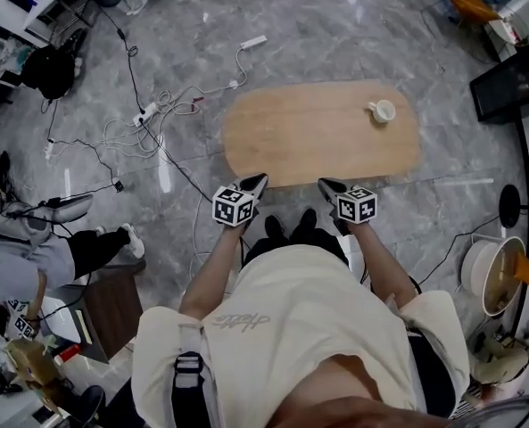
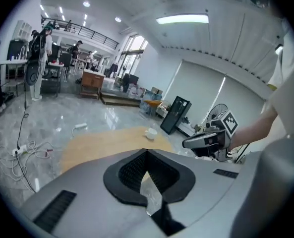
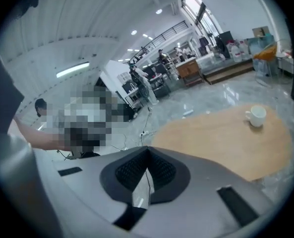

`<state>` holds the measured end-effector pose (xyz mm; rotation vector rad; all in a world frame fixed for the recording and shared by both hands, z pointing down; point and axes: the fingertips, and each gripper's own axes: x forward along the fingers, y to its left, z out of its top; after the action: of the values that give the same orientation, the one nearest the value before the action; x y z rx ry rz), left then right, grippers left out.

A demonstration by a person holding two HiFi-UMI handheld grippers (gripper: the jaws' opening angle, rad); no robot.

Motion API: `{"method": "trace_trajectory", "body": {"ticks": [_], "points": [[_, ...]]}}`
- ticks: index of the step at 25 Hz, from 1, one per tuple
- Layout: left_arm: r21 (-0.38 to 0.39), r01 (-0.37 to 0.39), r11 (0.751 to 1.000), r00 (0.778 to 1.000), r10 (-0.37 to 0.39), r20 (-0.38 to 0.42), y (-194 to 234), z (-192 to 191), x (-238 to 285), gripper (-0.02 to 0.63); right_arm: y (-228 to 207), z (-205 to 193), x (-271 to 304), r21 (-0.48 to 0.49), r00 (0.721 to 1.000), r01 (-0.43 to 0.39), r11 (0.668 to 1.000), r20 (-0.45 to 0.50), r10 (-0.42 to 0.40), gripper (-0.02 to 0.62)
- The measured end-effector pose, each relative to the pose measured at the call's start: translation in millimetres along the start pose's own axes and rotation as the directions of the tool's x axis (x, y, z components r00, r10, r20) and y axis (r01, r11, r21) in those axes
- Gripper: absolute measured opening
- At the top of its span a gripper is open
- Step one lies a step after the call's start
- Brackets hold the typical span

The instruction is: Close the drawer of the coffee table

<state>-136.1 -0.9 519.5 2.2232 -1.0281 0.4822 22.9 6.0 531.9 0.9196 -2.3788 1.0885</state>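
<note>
at near edge of oval light-wood coffee table (image 1: pixel 322 132), we hold left gripper (image 1: pixel 256 180) and right gripper (image 1: pixel 327 185), jaws together, empty. drawer not visible, presumably under tabletop. risk: blind push slips off front or shoves table, tipping white ceramic cup (image 1: pixel 383 111).

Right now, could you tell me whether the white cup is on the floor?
No, the white cup stands on the coffee table.

The coffee table (image 1: pixel 318 136) shows only its top, its front and drawer hidden beneath.
</note>
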Motion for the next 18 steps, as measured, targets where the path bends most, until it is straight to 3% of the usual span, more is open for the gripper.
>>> {"method": "trace_trajectory", "body": {"ticks": [5,10,18], "points": [[0.082,-0.03,0.996,0.995,0.023,0.092,-12.3,61.5,-42.4,0.003,48.2,69.2,-27.6,-0.13,0.986,-0.069,0.989,0.144,0.088,-0.005],[0.112,-0.055,0.992,0.98,0.032,0.198,-15.5,117.8,-82.5,0.004,99.7,130.5,-50.9,-0.299,0.963,-0.026,0.954,0.249,0.105,-0.005],[0.167,-0.05,0.985,0.942,-0.009,0.335,-37.2,188.2,-116.3,0.003,161.0,208.0,-92.9,-0.401,0.899,0.032,0.915,0.412,0.149,-0.005]]}}
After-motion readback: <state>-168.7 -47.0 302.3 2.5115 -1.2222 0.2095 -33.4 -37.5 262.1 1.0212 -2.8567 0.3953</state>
